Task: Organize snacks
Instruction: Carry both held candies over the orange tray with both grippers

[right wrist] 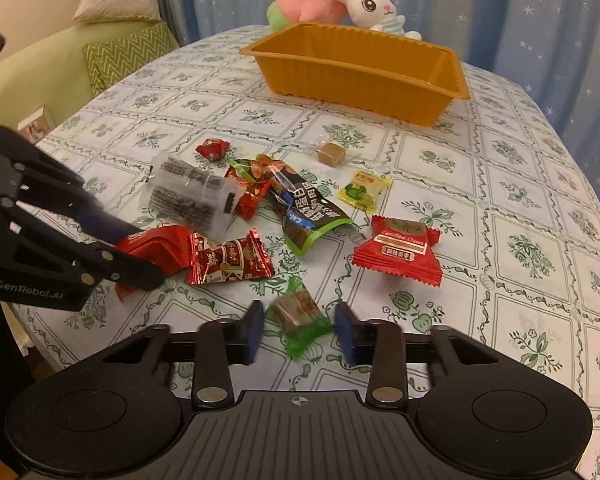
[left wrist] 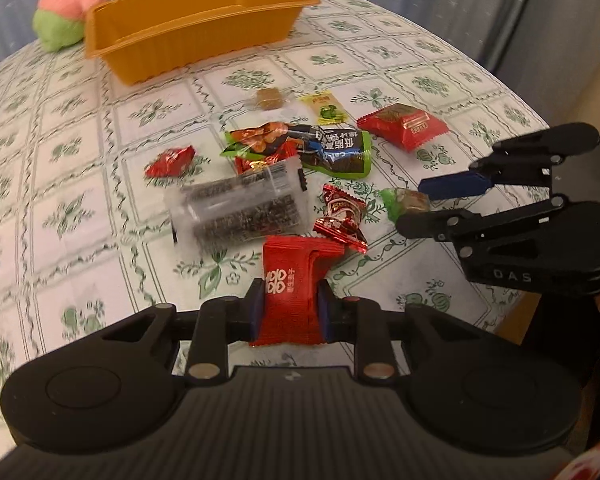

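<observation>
Two claws work the near snack pile: the left claw [left wrist: 290, 308] pinches a red packet [left wrist: 294, 280], the right claw [right wrist: 298, 330] brackets a green candy [right wrist: 300, 316] without squeezing, both likely bound for the far orange tray [right wrist: 380, 80] on the worktop [right wrist: 500, 184].

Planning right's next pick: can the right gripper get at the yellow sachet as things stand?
Probably not yet: right gripper has the green-wrapped candy between its pads. The yellow sachet itself lies alone, uncovered.
</observation>
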The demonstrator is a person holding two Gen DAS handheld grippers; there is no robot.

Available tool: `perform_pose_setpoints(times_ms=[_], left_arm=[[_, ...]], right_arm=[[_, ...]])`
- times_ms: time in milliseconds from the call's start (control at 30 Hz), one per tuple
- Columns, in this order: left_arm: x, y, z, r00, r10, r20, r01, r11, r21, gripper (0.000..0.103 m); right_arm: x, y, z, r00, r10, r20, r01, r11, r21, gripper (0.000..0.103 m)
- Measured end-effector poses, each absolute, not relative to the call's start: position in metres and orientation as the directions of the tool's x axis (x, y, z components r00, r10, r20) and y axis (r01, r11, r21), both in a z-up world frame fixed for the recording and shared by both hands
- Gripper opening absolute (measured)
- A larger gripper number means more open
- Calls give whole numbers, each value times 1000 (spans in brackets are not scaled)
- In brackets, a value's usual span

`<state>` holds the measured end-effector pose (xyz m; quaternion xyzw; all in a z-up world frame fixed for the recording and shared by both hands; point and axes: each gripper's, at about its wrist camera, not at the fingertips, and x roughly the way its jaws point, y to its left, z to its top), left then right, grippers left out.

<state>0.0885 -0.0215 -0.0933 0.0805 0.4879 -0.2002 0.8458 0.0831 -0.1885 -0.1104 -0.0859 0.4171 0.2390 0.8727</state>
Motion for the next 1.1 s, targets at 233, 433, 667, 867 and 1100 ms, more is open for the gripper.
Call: perform_pose_setpoints(times_ms=[233,433,667,867,1100], left_arm=[[77,-19,-90,465,-247,-850,341,936,-86,23],[71,-13,-71,510,-233,-828,294,952,-87,23],[97,-8,-40,583,-209,-785,261,963,-63,23],[144,-11,-10,644,-205,-737,259,965,-42,23],[211,-9,15,700,-189,-688,239,971,-24,23]], right_arm=[[71,-193,-104,553,345,-759,-461,885,67,24],[64,-195,-80,602,357,-714,-443,893,73,24],[83,-193,-46,661,365,-656,-428,901,71,24],[129,-191,-20,704,377,-601,-430,901,62,24],[212,-197,-1,741,367,-562,-382,919,96,24]])
